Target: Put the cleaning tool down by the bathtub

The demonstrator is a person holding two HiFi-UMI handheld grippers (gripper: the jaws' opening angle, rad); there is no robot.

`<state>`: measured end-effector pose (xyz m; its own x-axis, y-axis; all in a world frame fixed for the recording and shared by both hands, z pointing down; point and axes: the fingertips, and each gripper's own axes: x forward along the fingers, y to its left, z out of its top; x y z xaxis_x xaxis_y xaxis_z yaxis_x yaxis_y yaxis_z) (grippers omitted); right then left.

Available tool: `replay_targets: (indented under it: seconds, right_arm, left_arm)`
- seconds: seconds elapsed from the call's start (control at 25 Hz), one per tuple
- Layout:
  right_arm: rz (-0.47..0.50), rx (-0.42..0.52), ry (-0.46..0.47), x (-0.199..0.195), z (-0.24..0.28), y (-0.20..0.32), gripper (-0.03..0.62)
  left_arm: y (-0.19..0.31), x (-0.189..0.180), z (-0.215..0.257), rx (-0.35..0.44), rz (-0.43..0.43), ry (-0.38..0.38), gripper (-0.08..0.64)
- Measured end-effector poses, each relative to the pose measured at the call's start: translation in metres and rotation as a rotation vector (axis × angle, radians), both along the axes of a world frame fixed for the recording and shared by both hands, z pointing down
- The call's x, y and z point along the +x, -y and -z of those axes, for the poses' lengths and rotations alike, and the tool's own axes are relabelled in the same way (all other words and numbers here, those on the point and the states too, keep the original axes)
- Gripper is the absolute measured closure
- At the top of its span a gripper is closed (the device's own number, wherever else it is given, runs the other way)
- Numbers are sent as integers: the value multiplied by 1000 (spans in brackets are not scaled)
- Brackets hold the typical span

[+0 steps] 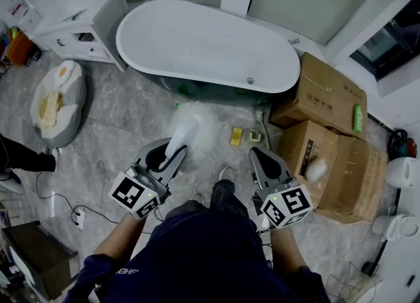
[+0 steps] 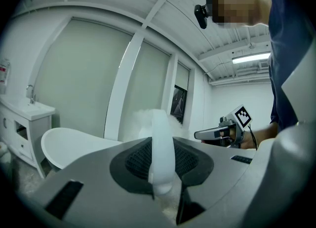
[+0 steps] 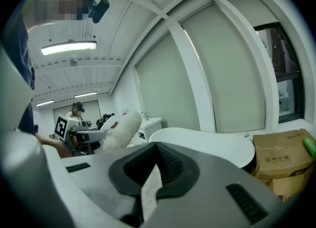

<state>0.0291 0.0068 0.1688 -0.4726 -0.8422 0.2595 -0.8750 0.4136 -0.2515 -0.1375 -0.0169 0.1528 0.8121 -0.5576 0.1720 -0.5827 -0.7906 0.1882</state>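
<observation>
A white fluffy duster with a smooth white handle is the cleaning tool. My left gripper is shut on that handle and holds the duster out over the grey floor, just in front of the white bathtub. The fluffy head points toward the tub's near side. In the right gripper view the duster and the left gripper appear at the left, with the bathtub behind. My right gripper hangs to the right of the duster, jaws together with nothing in them.
Two cardboard boxes stand right of the tub, with a green object on one. A white sink cabinet and a round cushion are at the left. Small yellow items and cables lie on the floor.
</observation>
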Motion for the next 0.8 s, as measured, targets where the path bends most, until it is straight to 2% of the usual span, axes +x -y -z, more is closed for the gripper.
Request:
replay_targets:
  seconds: [0.28,0.8]
  right_arm:
    - [44,-38,22,46,-20,49,588]
    - [136,-100,40,103,-62,134,588]
  left_arm:
    - [43,46,-12,-28,40,37,454]
    - [115,108,-45,-93,125,122,454]
